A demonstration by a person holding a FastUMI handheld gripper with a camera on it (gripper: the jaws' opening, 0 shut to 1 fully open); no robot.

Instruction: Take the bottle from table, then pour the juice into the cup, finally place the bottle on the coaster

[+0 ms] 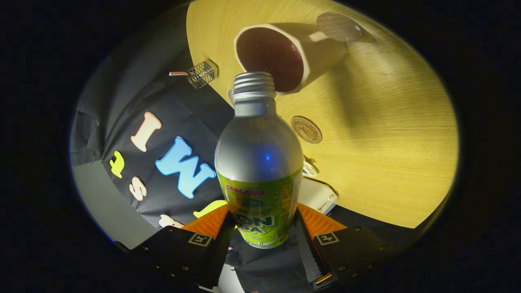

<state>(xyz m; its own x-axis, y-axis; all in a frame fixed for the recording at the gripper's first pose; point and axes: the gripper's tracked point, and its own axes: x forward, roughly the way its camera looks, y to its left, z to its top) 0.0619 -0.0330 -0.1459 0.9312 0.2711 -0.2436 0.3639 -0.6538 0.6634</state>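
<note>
While the tongs [260, 228] clamp the bottle [258, 162], its open mouth tilted toward the cup [285, 53], pouring calls for a slow, centred tip.

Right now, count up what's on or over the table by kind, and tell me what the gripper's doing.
Bottles: 1, the bottle, held tilted toward the cup with the gripper shut on it
Cups: 1, the cup
Round coasters: 2, wooden coaster and grey coaster
Wire holders: 1, wire holder
Total: 5
</note>
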